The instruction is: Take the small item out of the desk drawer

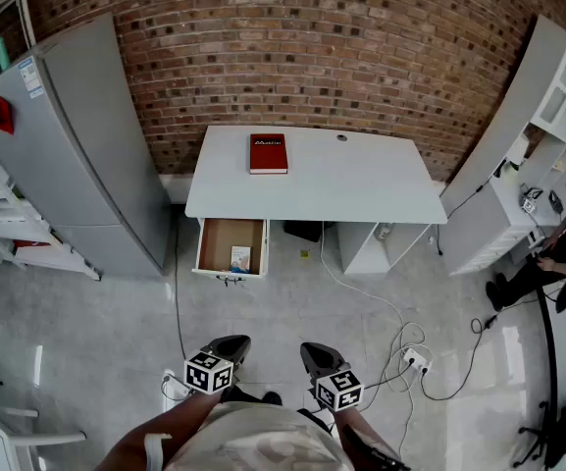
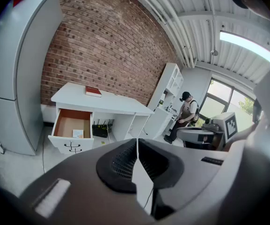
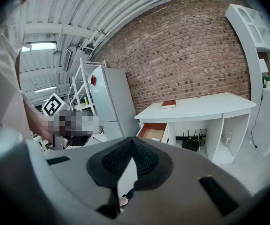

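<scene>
Drawer [image 1: 218, 237] open, 1 small item [image 1: 240, 258] inside, untaken; we hold left gripper [image 1: 228, 347] and right gripper [image 1: 315, 355] well away (jaws pressed together, empty).

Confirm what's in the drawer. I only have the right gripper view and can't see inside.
Observer: Head view looks straight into the drawer: one small flat item lies near its front wall, a bit right of middle.
Operator: Left tool state?
Observer: The left tool is shut, with nothing between its jaws.
Operator: Anything underfoot?
Observer: A power strip lies on the floor, right of the straight line to the drawer.
</scene>
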### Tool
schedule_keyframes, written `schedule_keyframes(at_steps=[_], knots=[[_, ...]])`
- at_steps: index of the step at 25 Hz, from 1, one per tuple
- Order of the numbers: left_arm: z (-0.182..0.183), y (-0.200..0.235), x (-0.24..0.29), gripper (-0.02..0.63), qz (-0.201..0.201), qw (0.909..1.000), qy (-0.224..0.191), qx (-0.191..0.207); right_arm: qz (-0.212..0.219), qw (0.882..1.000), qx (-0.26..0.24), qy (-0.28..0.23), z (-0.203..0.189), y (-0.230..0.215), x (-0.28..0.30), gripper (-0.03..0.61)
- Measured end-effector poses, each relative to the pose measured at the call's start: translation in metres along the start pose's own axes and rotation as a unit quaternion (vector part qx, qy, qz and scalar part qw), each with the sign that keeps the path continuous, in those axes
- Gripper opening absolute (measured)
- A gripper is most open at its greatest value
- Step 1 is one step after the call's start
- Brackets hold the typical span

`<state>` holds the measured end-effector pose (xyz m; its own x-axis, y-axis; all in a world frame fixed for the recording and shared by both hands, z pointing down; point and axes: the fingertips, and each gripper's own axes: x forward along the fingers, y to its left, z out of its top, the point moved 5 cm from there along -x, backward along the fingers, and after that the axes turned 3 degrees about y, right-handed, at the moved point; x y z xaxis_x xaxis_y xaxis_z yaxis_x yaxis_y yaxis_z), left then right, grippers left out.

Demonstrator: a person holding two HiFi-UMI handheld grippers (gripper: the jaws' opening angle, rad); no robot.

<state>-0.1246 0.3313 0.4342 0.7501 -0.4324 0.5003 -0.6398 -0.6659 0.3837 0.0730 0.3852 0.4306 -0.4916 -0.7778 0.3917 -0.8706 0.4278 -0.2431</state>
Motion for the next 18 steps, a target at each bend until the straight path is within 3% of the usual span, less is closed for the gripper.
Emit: schedule_keyframes(at_steps=[8,18], knots=[[0.013,0.005,-0.018,0.014,0.017,0.9994,-0.030,0.008,0.014,1.000,-0.009,-0.013,0.005,0.012,0.008,0.005],[0.006,-0.001,-0.027,0.014,0.026,0.9993,-0.027,0.009,0.033,0.999,-0.005,-0.016,0.009,0.019,0.013,0.006]])
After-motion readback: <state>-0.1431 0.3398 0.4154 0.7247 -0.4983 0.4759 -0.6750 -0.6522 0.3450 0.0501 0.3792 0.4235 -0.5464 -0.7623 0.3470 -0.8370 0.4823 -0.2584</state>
